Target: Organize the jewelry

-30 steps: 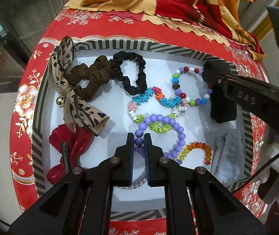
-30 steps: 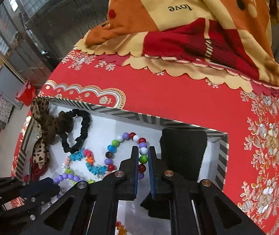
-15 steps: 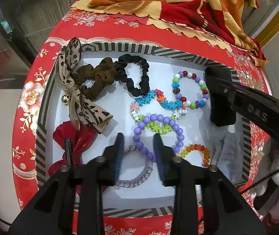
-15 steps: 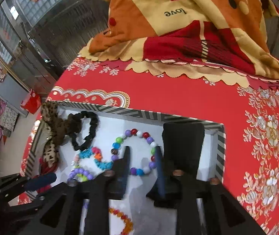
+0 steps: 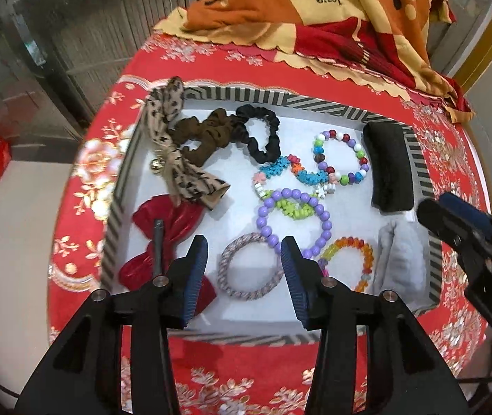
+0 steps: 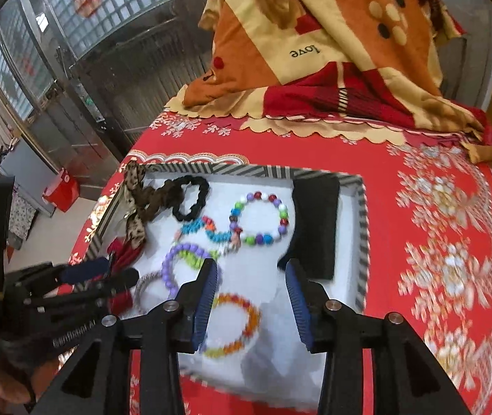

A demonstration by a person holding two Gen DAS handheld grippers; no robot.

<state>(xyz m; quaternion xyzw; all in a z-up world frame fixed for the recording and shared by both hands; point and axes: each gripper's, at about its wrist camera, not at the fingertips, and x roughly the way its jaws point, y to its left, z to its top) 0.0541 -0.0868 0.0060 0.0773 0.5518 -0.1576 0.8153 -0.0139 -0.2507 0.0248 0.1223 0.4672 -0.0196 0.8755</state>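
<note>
Hovering over the tray (image 5: pixel 315 105), we see our left gripper (image 5: pixel 244 269) with jaws opening and nothing pinched; the woven ring (image 5: pixel 249 266) lies on the tray floor below the gap. Our right gripper (image 6: pixel 251 299) is opening too, empty, above the orange bracelet (image 6: pixel 235 325). Purple beads (image 5: pixel 294 221) sit mid-tray, touching the woven ring, with the multicolour bracelet (image 5: pixel 341 160) beyond them near the black pad (image 5: pixel 389 169). Black scrunchie (image 5: pixel 261 135), brown scrunchie (image 5: pixel 204 135) and leopard bow (image 5: pixel 176 155) sit at the far left, red bow (image 5: pixel 166 238) near left, grey cloth (image 5: pixel 401 263) near right. Tray rests on a red tablecloth (image 6: pixel 436 242).
</note>
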